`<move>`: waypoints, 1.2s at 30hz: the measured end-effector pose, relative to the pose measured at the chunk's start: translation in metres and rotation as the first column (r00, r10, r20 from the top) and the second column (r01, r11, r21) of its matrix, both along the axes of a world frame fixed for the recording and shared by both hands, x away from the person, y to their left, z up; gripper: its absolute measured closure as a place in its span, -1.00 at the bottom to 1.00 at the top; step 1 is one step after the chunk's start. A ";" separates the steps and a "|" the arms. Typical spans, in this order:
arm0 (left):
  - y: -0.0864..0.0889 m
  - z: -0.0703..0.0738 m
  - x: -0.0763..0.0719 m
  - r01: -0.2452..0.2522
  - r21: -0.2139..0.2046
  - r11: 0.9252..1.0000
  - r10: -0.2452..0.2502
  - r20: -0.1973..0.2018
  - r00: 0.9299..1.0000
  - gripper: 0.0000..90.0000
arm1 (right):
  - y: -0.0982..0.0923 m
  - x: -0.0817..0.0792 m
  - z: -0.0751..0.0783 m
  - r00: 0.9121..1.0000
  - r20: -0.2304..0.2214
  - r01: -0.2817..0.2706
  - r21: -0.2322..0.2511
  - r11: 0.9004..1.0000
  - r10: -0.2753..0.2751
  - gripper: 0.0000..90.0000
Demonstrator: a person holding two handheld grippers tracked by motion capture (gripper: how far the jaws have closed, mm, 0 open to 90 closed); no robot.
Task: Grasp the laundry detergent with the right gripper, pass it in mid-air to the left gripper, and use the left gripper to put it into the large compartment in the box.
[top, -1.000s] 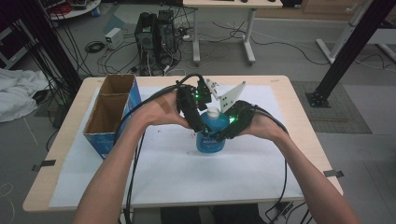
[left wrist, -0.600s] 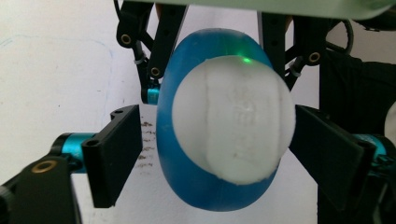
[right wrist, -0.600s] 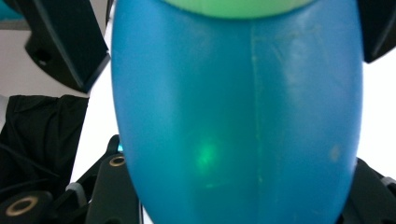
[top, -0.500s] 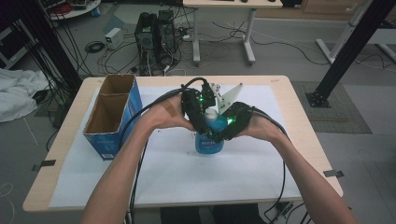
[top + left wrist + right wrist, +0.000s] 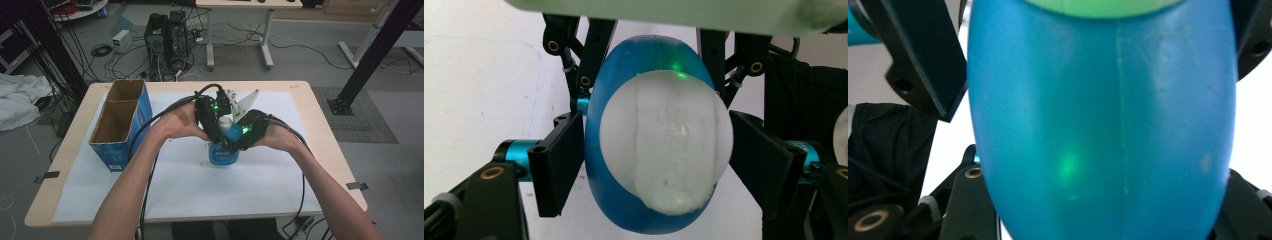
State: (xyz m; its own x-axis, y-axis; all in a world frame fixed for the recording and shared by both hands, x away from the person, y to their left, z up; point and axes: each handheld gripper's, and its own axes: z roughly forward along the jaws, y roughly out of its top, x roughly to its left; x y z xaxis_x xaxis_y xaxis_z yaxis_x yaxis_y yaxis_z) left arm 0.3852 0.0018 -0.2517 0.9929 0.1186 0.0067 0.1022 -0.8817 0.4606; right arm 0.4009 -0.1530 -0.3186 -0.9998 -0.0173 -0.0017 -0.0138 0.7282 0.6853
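Note:
A blue plastic bottle point(image 5: 223, 152) with a white cap point(image 5: 226, 121) stands upright on the paper-covered table point(image 5: 300, 180). My right gripper point(image 5: 234, 143) comes in from the right and is shut on the bottle's body point(image 5: 1098, 125), which bulges between its jaws. My left gripper point(image 5: 220, 128) reaches in from the left at the bottle's top. In the left gripper view the cap point(image 5: 664, 145) sits between the two pads point(image 5: 559, 165). The jaws have just been closing. The right pad is at the cap's edge, while a thin gap shows on the left side.
An open, blue cardboard box point(image 5: 120, 125) stands at the table's left side. White paper point(image 5: 200, 190) covers most of the tabletop. Cables trail from both grippers toward the front edge. Computers, cords and desk legs stand on the floor beyond the table.
The left gripper's jaws have drawn in around the bottle's cap and the left hand has edged closer to the bottle. The right gripper has kept still on the bottle.

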 end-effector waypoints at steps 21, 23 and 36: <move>-0.002 -0.002 0.001 -0.012 0.015 1.000 0.012 -0.008 1.000 -0.26 | 0.002 -0.002 -0.002 0.999 -0.047 0.013 0.013 1.000 -0.012 0.01; -0.002 -0.002 0.002 -0.006 0.021 1.000 0.006 0.001 1.000 -0.26 | 0.002 -0.003 -0.002 0.998 -0.055 0.016 0.013 1.000 -0.015 0.01; -0.003 -0.004 0.001 -0.001 0.034 0.999 0.001 -0.009 1.000 -0.15 | 0.004 -0.005 -0.003 0.998 -0.067 0.016 -0.003 1.000 -0.016 0.01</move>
State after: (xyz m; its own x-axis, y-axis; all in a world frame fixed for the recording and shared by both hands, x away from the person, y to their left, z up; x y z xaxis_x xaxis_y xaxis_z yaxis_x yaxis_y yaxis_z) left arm 0.3865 -0.0013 -0.2562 0.9929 0.1192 0.0022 0.1067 -0.8968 0.4294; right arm 0.3955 -0.1493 -0.3212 -0.9979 -0.0013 0.0651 0.0435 0.7299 0.6822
